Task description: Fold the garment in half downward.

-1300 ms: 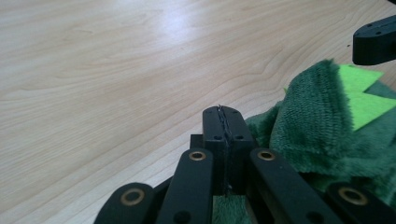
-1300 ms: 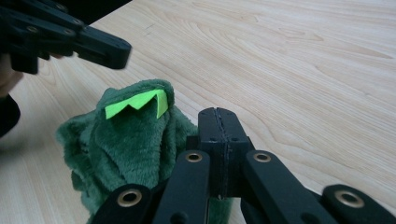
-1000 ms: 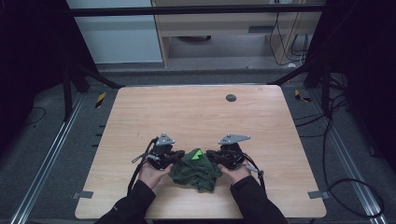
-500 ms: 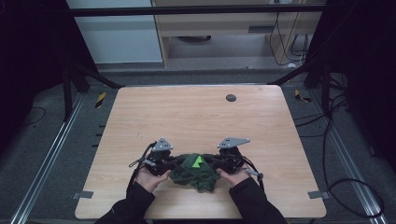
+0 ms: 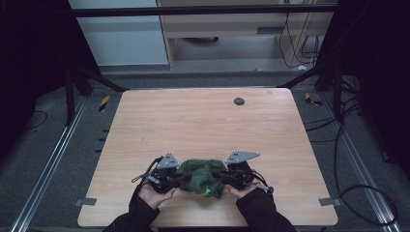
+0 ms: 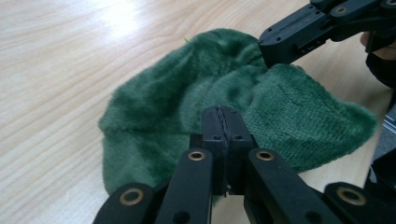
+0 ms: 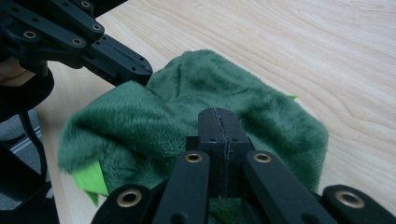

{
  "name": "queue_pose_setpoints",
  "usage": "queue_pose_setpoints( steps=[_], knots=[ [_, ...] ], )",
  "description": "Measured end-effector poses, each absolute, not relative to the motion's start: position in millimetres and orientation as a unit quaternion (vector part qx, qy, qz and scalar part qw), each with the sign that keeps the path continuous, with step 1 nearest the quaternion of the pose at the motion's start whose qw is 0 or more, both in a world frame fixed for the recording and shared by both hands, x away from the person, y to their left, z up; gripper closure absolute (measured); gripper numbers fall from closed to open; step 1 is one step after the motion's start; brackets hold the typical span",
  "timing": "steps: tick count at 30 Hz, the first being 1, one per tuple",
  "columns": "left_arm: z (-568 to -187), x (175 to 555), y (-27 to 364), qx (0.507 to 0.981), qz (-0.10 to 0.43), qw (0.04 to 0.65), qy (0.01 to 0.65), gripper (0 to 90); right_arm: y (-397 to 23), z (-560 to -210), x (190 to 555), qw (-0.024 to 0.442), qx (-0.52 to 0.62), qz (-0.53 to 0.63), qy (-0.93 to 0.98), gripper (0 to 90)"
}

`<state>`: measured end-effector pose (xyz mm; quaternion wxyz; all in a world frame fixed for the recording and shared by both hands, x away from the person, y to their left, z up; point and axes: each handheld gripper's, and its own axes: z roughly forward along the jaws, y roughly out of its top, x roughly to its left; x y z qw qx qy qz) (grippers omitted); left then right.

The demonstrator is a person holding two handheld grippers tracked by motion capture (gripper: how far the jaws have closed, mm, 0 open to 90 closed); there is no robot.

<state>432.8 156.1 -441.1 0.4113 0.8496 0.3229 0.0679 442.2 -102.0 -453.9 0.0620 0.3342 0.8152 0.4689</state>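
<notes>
A dark green plush cloth (image 5: 202, 175) lies bunched near the table's front edge, between both grippers. My left gripper (image 5: 180, 178) holds its left side with jaws pressed together; in the left gripper view the shut tips (image 6: 223, 116) sit against the cloth (image 6: 187, 102). My right gripper (image 5: 224, 175) holds the right side, and its shut tips (image 7: 219, 119) rest on the plush (image 7: 187, 93). A light-green tag (image 7: 88, 179) sticks out of the cloth's underside. Each gripper view also shows the other gripper (image 6: 280, 42) (image 7: 126, 63) biting a fold.
The wooden table (image 5: 203, 125) has a small dark round disc (image 5: 239, 101) near its far edge. Cables (image 5: 367, 193) trail on the floor to the right. The person's hands and dark sleeves (image 5: 140, 212) come in over the front edge.
Both grippers and the cloth have drawn slightly toward the front edge. The cloth has rolled, so the light-green tag went from its top to its lower front.
</notes>
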Motion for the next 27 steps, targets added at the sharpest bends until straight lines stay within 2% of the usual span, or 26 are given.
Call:
queue_pose_setpoints(
  steps=[13, 27],
  knots=[
    [-452.9, 417.8, 156.8, 0.861, 0.055, 0.393, 0.318, 89.7, -102.1, -460.8, 430.1, 0.048, 0.332, 0.461, 0.822, 89.9],
    [-456.8, 413.8, 155.3, 0.864, 0.068, 0.381, 0.321, 88.6, -102.2, -469.7, 426.7, 0.046, 0.334, 0.450, 0.827, 88.9]
  ],
)
